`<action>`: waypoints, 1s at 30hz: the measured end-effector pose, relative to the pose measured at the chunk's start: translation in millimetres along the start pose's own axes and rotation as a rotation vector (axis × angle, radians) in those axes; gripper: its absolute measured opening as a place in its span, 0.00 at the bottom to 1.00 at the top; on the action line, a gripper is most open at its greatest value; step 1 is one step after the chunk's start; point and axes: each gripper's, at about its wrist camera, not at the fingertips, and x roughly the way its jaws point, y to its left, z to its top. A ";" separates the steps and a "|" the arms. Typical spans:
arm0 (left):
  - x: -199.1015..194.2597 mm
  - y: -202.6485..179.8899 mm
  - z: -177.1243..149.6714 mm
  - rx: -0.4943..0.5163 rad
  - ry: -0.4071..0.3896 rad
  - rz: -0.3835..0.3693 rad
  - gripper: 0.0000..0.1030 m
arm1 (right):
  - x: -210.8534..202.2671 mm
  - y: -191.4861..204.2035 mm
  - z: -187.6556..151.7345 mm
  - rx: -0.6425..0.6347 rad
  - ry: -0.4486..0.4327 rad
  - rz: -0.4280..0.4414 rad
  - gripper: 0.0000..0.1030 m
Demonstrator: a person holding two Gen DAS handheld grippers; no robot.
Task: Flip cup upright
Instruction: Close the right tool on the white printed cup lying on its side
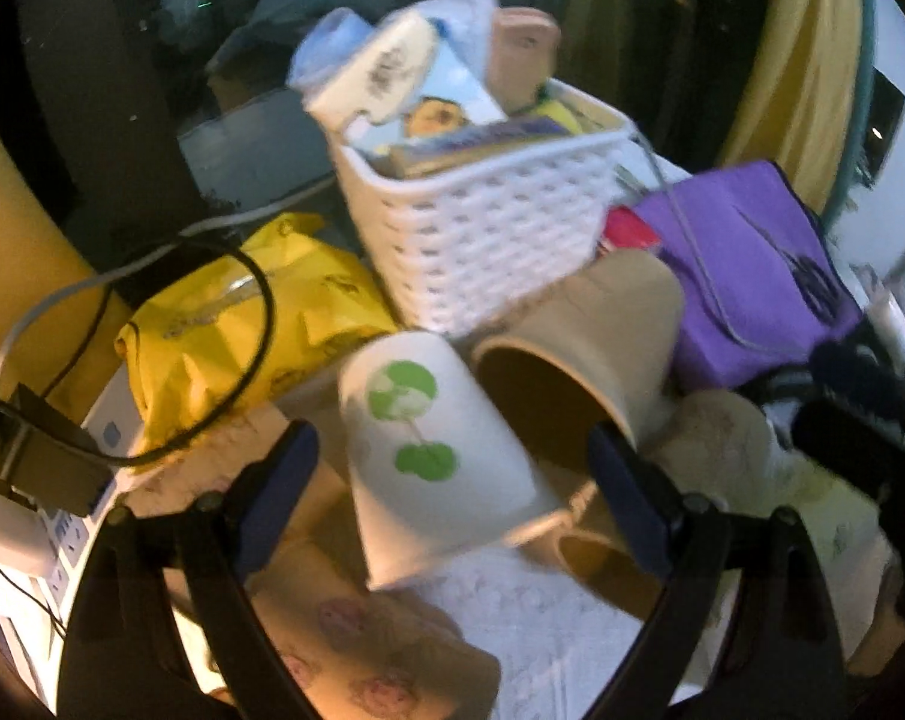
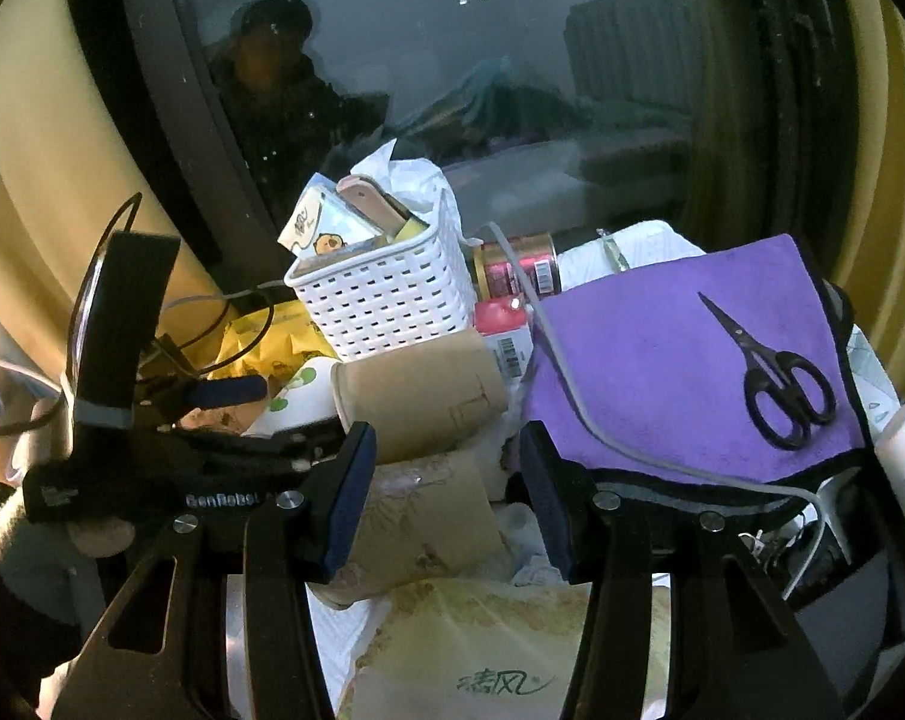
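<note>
A white paper cup (image 1: 434, 456) with green leaf marks stands upside down, tilted, its rim low and near me. My left gripper (image 1: 452, 468) is open, its blue-padded fingers on either side of the cup and apart from it. A brown paper cup (image 1: 578, 354) lies on its side behind, mouth toward me. In the right wrist view the brown cup (image 2: 422, 396) lies just beyond my open, empty right gripper (image 2: 446, 480). The white cup (image 2: 302, 396) shows to its left, with the left gripper (image 2: 230, 390) beside it.
A white woven basket (image 1: 482, 240) full of packets stands behind the cups. A yellow bag (image 1: 230, 324) with a black cable lies left. A purple cloth (image 2: 692, 360) carries black scissors (image 2: 776, 378) and a grey cable. Tins (image 2: 512, 270) and tissue packs (image 2: 488, 660) crowd the table.
</note>
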 end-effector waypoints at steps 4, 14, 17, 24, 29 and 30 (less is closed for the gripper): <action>1.6 -4.1 -2.1 0.025 0.005 -0.005 0.89 | -1.8 -2.2 -0.2 0.009 -0.004 0.002 0.51; 2.5 8.0 -2.5 0.023 0.018 -0.006 0.70 | -5.1 3.0 -1.4 -0.005 -0.013 0.015 0.51; 0.0 13.9 -0.2 0.007 0.019 -0.010 0.60 | -4.3 3.1 -1.8 -0.004 -0.010 0.016 0.51; -12.4 35.5 1.8 -0.008 0.006 -0.027 0.60 | -8.0 6.3 -1.2 -0.005 -0.025 0.035 0.51; -33.4 41.1 -0.4 -0.021 -0.021 -0.048 0.60 | -11.6 9.1 -0.9 -0.007 -0.036 0.039 0.51; -40.0 42.0 -1.5 -0.019 -0.030 -0.059 0.60 | -12.7 10.9 -0.4 -0.010 -0.038 0.038 0.51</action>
